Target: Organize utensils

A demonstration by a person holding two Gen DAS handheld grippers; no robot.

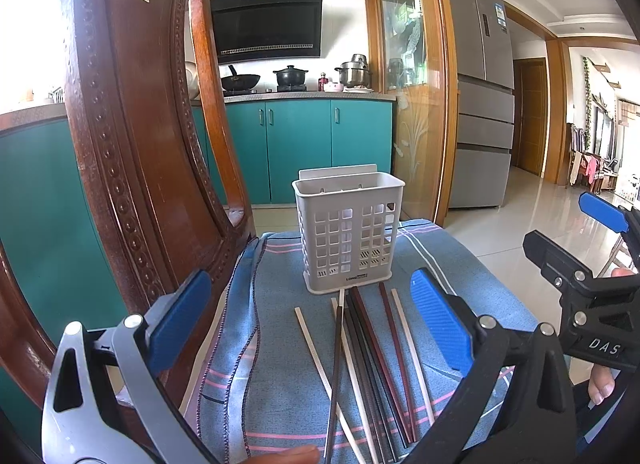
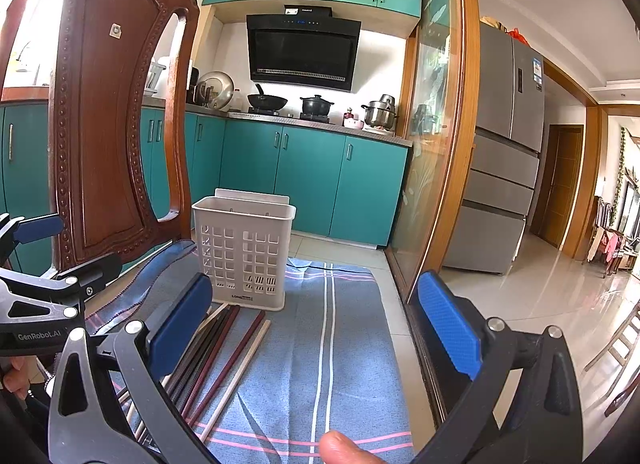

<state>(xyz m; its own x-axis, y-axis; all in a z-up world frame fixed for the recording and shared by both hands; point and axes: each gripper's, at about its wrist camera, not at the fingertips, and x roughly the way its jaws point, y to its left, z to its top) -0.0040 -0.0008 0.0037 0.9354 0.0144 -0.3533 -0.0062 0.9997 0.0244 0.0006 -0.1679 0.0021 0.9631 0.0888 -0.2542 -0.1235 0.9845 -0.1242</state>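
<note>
A white slotted utensil holder stands upright on a blue striped cloth. Several chopsticks, dark brown, reddish and pale, lie side by side on the cloth in front of the holder. My left gripper is open and empty, hovering above the chopsticks. In the right wrist view the holder stands left of centre and the chopsticks lie at lower left. My right gripper is open and empty, to the right of the chopsticks over the cloth. The right gripper also shows in the left wrist view.
A carved wooden chair back rises close on the left, behind the cloth. The left gripper's body is at the left in the right wrist view. A glass sliding door frame stands right. Teal kitchen cabinets are behind.
</note>
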